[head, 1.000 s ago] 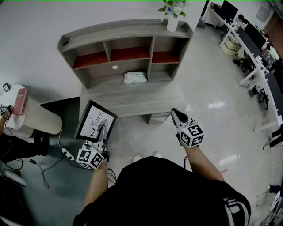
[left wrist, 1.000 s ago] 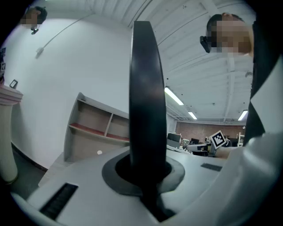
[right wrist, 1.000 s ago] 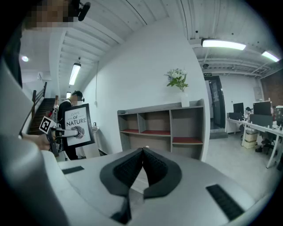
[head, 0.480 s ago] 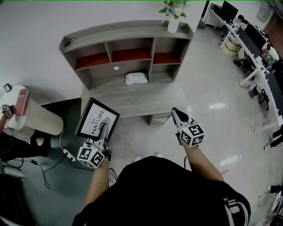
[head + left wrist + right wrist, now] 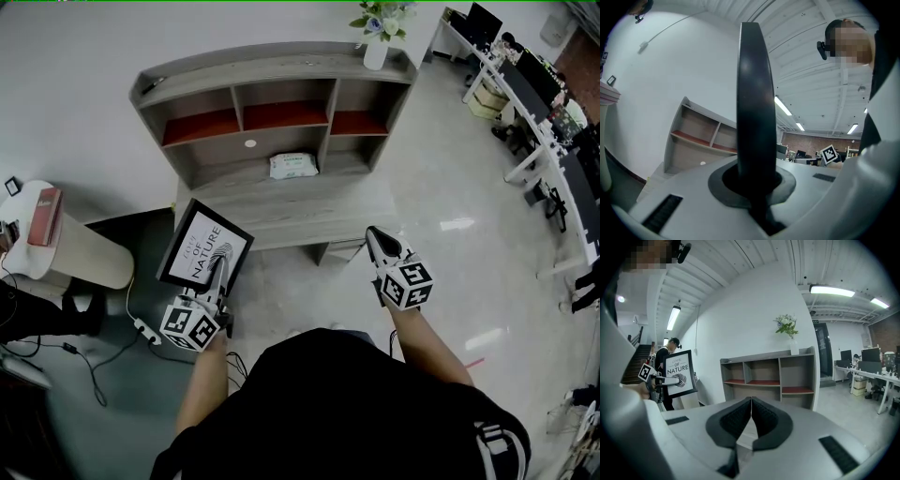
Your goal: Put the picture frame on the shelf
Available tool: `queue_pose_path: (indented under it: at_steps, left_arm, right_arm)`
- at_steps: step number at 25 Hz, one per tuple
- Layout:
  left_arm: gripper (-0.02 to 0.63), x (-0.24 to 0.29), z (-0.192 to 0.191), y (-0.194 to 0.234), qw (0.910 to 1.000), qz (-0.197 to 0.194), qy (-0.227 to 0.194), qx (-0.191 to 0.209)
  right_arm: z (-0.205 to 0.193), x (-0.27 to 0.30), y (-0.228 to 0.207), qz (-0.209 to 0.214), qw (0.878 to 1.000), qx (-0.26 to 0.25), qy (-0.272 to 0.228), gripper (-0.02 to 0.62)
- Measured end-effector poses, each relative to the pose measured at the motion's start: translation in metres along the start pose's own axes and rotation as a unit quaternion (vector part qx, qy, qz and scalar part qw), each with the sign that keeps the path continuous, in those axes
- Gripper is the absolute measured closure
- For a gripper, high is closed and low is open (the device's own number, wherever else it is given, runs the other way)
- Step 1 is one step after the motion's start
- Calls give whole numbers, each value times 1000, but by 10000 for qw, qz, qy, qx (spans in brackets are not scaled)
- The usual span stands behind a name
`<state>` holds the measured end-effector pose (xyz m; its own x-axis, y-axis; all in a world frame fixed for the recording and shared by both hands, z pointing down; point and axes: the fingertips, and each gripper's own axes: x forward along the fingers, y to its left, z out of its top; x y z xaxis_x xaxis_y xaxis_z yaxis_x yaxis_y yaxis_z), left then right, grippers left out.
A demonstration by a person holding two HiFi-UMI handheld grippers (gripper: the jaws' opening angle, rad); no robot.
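Note:
A black picture frame (image 5: 203, 247) with a white print reading "NATURE" is held up at the lower left of the grey wooden shelf unit (image 5: 272, 122). My left gripper (image 5: 217, 277) is shut on its lower edge. In the left gripper view the frame (image 5: 754, 108) stands edge-on between the jaws, with the shelf unit (image 5: 701, 140) behind it to the left. My right gripper (image 5: 378, 246) is shut and empty, in front of the desk's right part. The right gripper view shows the frame (image 5: 679, 372) at the left and the shelf unit (image 5: 771, 380) straight ahead.
A white packet (image 5: 292, 166) lies in the shelf's lower bay. A vase of flowers (image 5: 377, 37) stands on the top right corner. A round white side table (image 5: 56, 246) with a red book is at the left. Cables and a power strip (image 5: 141, 328) lie on the floor. Office desks (image 5: 534, 103) stand at the right.
The picture frame and left gripper have shifted slightly up and to the right. The view has drifted a little, so the shelf sits further right. The right gripper has barely moved.

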<state>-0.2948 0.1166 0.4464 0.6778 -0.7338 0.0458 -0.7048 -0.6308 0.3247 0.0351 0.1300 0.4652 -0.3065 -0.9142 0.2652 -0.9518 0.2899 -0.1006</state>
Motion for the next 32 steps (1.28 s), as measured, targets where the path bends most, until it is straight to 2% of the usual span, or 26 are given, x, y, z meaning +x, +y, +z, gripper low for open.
queue_pose_path:
  at_steps: [11,16,32]
  left_arm:
    - [578,-6,-5,16,9999,-142,68,-11]
    - [577,-2,0,20,9999,-153,24,2]
    - [578,17,-3,15,9999,13,91,87]
  right_arm:
    - [-11,-3,7,-174,9997,92,111,580]
    - [-6,4,13,-105,9999,92,98,580]
    - [-1,34,-7,157,9998,136,36,580]
